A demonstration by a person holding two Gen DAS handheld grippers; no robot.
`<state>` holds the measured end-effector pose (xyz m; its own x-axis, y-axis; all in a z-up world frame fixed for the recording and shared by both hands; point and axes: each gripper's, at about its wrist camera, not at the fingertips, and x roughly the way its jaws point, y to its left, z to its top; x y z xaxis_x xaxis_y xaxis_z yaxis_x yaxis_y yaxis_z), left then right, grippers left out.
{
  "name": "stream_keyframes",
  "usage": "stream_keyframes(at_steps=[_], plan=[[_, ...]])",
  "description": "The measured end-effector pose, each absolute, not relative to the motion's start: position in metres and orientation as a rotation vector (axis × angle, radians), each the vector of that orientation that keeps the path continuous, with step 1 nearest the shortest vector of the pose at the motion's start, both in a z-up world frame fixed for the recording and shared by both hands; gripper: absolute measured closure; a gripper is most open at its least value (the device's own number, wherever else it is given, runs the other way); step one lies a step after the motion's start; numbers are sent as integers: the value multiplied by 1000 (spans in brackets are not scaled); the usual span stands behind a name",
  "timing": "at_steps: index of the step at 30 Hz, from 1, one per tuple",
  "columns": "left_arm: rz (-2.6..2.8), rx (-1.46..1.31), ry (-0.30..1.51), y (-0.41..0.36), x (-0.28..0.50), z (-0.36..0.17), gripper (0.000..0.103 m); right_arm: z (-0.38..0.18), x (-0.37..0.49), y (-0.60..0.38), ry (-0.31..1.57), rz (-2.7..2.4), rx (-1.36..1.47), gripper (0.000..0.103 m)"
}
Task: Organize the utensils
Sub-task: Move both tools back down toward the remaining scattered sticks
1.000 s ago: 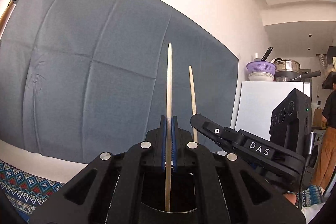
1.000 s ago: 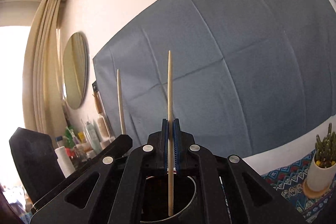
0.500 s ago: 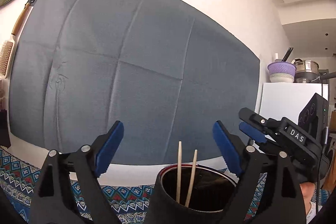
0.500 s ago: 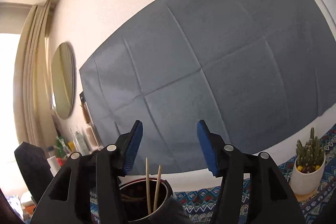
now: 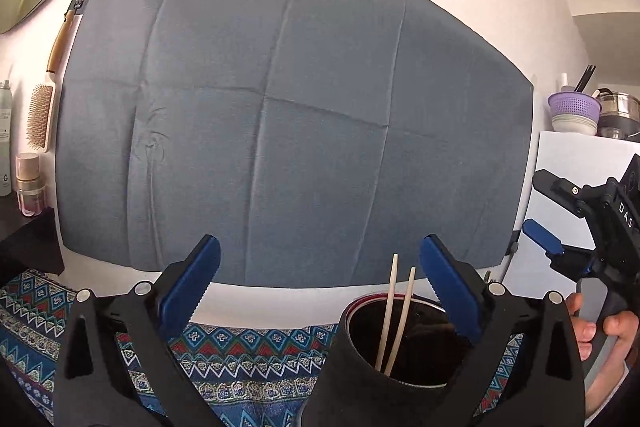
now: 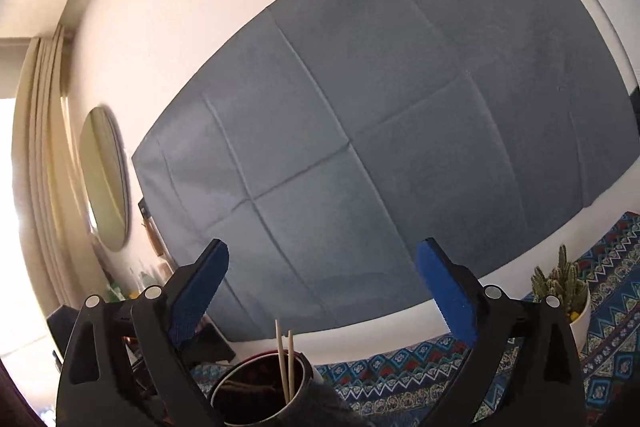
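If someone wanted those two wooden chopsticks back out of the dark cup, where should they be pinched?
Grip the chopsticks by their upper ends, the only part standing clear above the cup rim, coming from straight above. They lean close together, nearly upright, so the fingers could probably close across both at once. The lower ends sit deep inside the cup, out of reach.

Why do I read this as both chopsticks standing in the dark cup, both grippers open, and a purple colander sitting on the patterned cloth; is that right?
Wrong on one point: the purple colander sits on the white cabinet at the right, not on the patterned cloth; the left wrist view shows it. The chopsticks do stand in the dark cup, and the left gripper and right gripper are open.
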<state>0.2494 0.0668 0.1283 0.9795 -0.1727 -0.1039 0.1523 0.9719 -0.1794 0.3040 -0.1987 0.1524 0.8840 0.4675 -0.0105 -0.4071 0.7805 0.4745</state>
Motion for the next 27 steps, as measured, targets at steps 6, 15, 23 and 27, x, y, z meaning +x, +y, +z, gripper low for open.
stream_keyframes(at_steps=[6, 15, 23, 27], plan=[[-134, -156, 202, 73, 227, 135, 6, 159, 285, -204, 229, 469, 477, 10], [-128, -85, 289, 59, 177, 139, 6, 179, 226, -222, 301, 426, 456, 9], [-128, -47, 338, 44, 133, 130, 6, 175, 180, -238, 348, 330, 423, 9], [-122, -71, 379, 45, 120, 119, 6, 160, 168, -242, 409, 314, 407, 9]])
